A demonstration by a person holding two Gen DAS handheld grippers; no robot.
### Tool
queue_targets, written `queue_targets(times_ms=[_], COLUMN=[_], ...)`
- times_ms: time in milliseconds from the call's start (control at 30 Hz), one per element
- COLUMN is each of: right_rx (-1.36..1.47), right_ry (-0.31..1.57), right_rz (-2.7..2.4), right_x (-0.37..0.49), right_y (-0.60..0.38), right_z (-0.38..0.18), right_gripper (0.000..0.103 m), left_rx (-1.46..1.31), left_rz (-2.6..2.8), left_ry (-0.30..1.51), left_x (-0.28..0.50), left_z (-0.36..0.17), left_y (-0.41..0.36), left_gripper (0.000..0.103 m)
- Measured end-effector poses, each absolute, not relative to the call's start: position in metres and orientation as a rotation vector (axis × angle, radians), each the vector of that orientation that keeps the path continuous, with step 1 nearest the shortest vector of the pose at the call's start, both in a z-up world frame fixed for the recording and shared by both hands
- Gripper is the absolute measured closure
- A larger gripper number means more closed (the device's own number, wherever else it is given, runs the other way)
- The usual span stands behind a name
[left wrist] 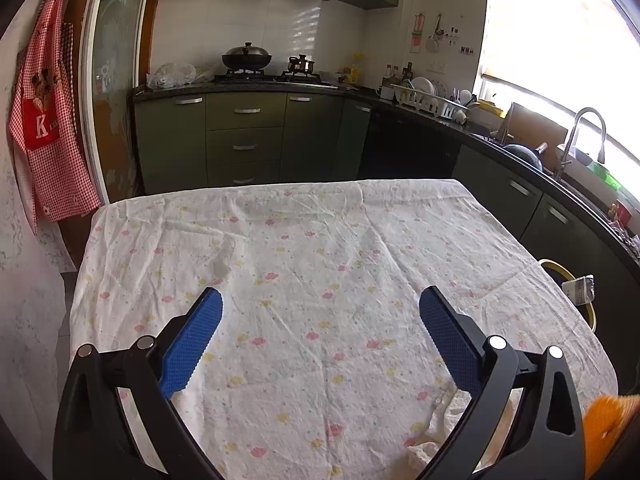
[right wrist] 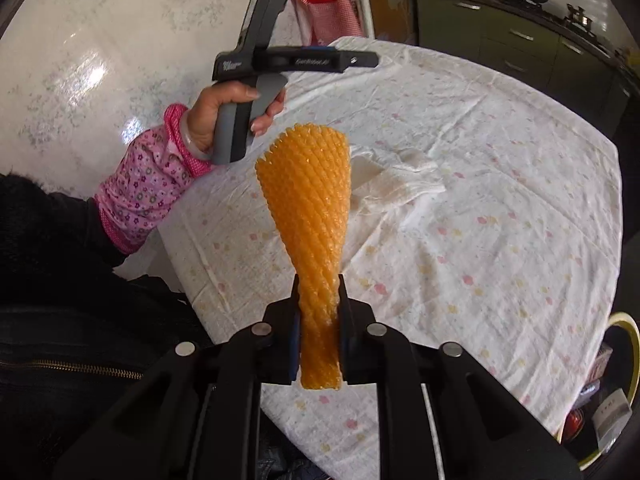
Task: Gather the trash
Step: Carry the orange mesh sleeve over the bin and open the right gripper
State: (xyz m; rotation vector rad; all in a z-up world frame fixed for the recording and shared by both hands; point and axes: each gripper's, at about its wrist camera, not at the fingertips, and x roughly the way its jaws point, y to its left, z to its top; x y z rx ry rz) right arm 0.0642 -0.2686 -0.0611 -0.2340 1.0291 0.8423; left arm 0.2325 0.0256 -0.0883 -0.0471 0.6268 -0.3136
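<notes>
Orange foam-mesh fruit sleeve (right wrist: 310,216), flared above, pinched flat in right gripper (right wrist: 319,300); crumpled white tissue (right wrist: 396,180) clear only there; left gripper (left wrist: 320,304) wide, empty.

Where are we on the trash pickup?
Done: bin beside the table already holds some packaging. In hand: right claw is shut on the orange foam fruit net. Left: crumpled white tissue lies on the tablecloth; left claw is open, holding nothing.

Beside the table (right wrist: 480,160), the bin (right wrist: 624,320) was cut off by the picture's edge, its contents too small to tell; the foam net (left wrist: 608,412) showed only a corner.
</notes>
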Motion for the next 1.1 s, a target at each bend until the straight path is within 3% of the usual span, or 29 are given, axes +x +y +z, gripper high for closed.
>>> queue_targets(times_ms=[267,567,633,700,800,1100], right_rx=[-0.008,0.109,0.112,0.12,0.084,0.079], right_ry=[0.98,1.119,1.131,1.139,1.114,1.0], right_rz=[0.301,-0.131,-0.182,-0.211,-0.282,-0.258], right_x=[0.087,0.147,0.16,0.172,0.177,0.124], right_y=[-0.408,-0.532,-0.543,-0.55,-0.553,-0.522], right_z=[-0.039,-0.105,-0.119,-0.128,-0.127,-0.098], right_gripper=[0.089,0.086,0.082,0.068,0.058,0.048], left_rx=[-0.033,-0.01,-0.008,-0.005,-0.003,0.012], left_rz=[-0.318,-0.327,-0.331,-0.334,-0.338,-0.361], left_ry=[0.622,0.626,0.628,0.628,0.629,0.635], left_x=[0.231,0.23,0.23,0.23,0.23,0.228], left_z=[-0.087,-0.09,-0.091,-0.091,-0.092,-0.093], left_y=[0.021,0.015,0.014,0.013,0.012,0.005], left_gripper=[0.006,0.006,0.006,0.006,0.006,0.005])
